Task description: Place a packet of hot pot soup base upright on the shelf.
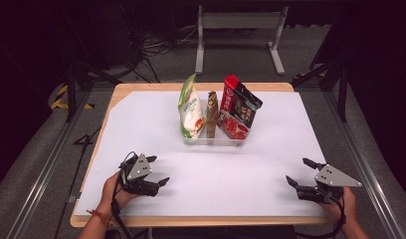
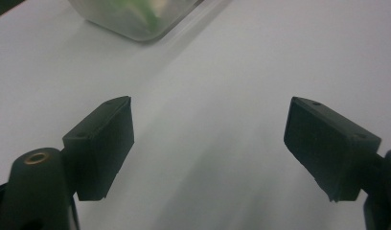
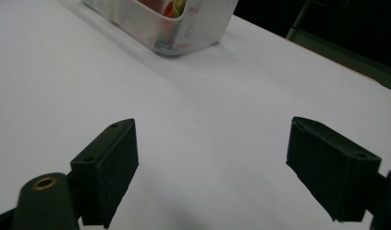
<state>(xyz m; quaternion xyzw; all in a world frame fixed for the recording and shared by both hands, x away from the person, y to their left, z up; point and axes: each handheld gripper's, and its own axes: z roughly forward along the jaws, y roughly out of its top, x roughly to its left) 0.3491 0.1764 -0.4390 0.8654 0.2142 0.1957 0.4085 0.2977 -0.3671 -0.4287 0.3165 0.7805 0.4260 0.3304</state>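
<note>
Left gripper (image 1: 152, 171): jaws spread, empty | Right gripper (image 1: 299, 173): jaws spread, empty | Target: clear plastic bin (image 1: 213, 141) stood at table centre, ahead of both grippers, well apart, left gripper judged slightly nearer | Contents: three glossy crinkled snack packets (image 1: 191, 107), upright, long axes vertical | Surface: smooth white table sheet (image 1: 270, 149).
</note>
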